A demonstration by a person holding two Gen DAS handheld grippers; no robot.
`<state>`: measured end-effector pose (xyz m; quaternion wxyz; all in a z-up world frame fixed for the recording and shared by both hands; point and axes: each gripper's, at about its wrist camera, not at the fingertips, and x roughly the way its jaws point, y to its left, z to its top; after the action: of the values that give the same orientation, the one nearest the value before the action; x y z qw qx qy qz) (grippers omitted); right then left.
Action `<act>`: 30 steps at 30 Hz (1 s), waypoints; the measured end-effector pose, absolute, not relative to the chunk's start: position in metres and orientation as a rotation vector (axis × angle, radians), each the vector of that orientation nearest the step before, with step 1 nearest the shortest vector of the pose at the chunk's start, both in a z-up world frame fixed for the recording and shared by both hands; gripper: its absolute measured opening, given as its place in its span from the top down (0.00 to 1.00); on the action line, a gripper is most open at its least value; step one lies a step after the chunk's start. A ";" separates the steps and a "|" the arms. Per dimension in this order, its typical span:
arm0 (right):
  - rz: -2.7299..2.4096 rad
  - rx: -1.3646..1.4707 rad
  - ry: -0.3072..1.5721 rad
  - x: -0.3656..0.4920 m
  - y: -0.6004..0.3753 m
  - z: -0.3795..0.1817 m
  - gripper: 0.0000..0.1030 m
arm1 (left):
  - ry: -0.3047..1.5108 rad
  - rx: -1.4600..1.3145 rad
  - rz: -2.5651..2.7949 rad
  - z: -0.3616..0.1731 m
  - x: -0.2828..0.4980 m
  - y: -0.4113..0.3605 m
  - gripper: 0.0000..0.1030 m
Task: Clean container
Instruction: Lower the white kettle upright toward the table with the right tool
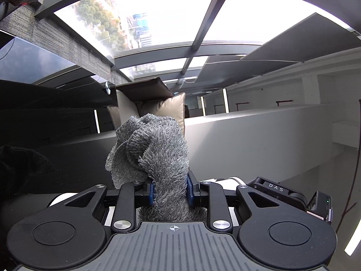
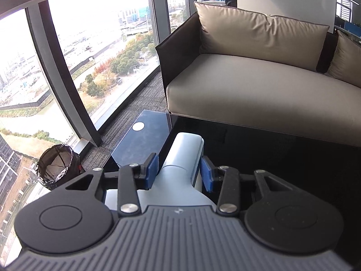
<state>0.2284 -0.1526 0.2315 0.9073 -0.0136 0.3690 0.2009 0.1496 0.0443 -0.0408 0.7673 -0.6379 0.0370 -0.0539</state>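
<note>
Currently the left gripper (image 1: 170, 192) is clamped on a grey cloth (image 1: 155, 153), whose bunched bulk stands up past the blue pads (image 1: 151, 192). The right gripper (image 2: 179, 171) has a pale blue-white container (image 2: 183, 158) between its pads; the pad at picture-left presses its side, the other sits just beside it. Under it lies a dark glass desk (image 2: 144, 135), a beige sofa (image 2: 259, 79) beyond, and a foil-rimmed bin (image 2: 56, 167) on the floor by the window (image 2: 94, 33).
</note>
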 end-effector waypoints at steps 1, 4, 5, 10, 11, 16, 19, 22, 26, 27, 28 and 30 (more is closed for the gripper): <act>0.420 -0.031 0.761 0.228 -0.152 0.232 0.59 | 0.075 -1.384 -0.122 -0.039 0.149 0.044 0.78; 0.440 -0.038 0.760 0.226 -0.149 0.232 0.59 | 0.061 -1.381 -0.132 -0.034 0.150 0.044 0.78; 0.449 -0.043 0.758 0.225 -0.147 0.232 0.59 | 0.055 -1.379 -0.135 -0.033 0.151 0.043 0.78; 0.484 -0.062 0.753 0.221 -0.140 0.232 0.60 | 0.039 -1.369 -0.146 -0.029 0.152 0.043 0.78; 0.491 -0.067 0.752 0.220 -0.139 0.232 0.60 | 0.037 -1.368 -0.148 -0.028 0.153 0.043 0.78; 0.513 -0.086 0.749 0.217 -0.133 0.232 0.60 | 0.027 -1.362 -0.161 -0.024 0.154 0.044 0.78; 0.518 -0.093 0.748 0.216 -0.131 0.232 0.60 | 0.021 -1.358 -0.168 -0.022 0.156 0.044 0.78; 0.524 -0.099 0.747 0.215 -0.129 0.231 0.60 | 0.015 -1.354 -0.175 -0.020 0.157 0.045 0.78; 0.529 -0.108 0.745 0.214 -0.127 0.231 0.60 | 0.019 -1.368 -0.179 -0.022 0.157 0.046 0.76; 0.533 -0.110 0.745 0.213 -0.127 0.231 0.60 | 0.027 -1.381 -0.175 -0.026 0.158 0.047 0.76; 0.537 -0.111 0.744 0.213 -0.126 0.231 0.61 | 0.037 -1.391 -0.167 -0.030 0.158 0.048 0.76; 0.544 -0.117 0.742 0.212 -0.125 0.231 0.61 | 0.052 -1.400 -0.150 -0.036 0.158 0.049 0.76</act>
<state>0.2117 -0.1254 0.2312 0.8944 -0.0563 0.3578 0.2623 0.1582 0.0489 -0.0359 0.7619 -0.6437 0.0238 -0.0688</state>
